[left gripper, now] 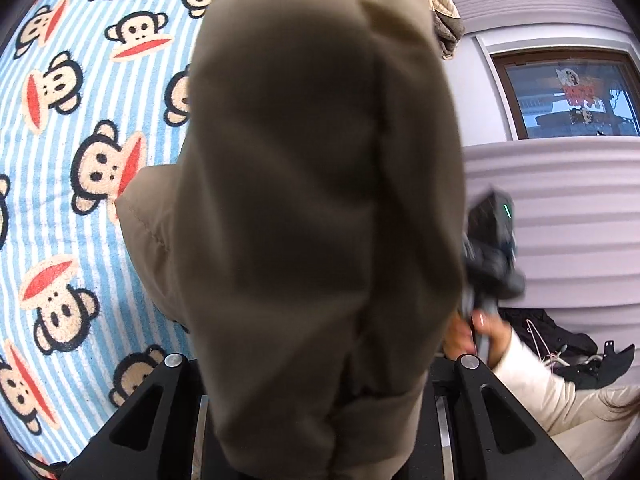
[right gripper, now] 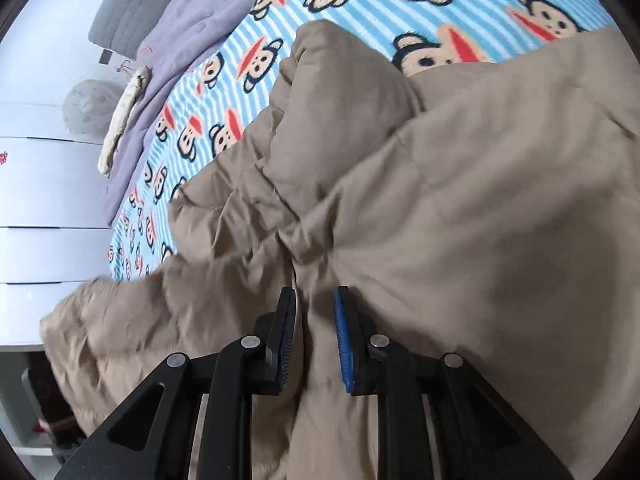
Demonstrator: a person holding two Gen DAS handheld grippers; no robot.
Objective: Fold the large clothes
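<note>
A padded khaki coat lies crumpled on a bed covered by a blue-striped monkey-print blanket. My right gripper is shut on a fold of it, with cloth pinched between the black pad and the blue pad. In the left wrist view a lifted part of the coat hangs close in front of the camera and fills the middle. It rises from between the arms of my left gripper, whose fingertips are hidden under the cloth. At right a hand holds the other gripper's blurred dark housing.
The blanket spreads to the left of the raised coat. A lilac quilt and a grey pillow lie at the bed's far side, with white panelled furniture beyond. A window, dark clothes and a white sleeve are at right.
</note>
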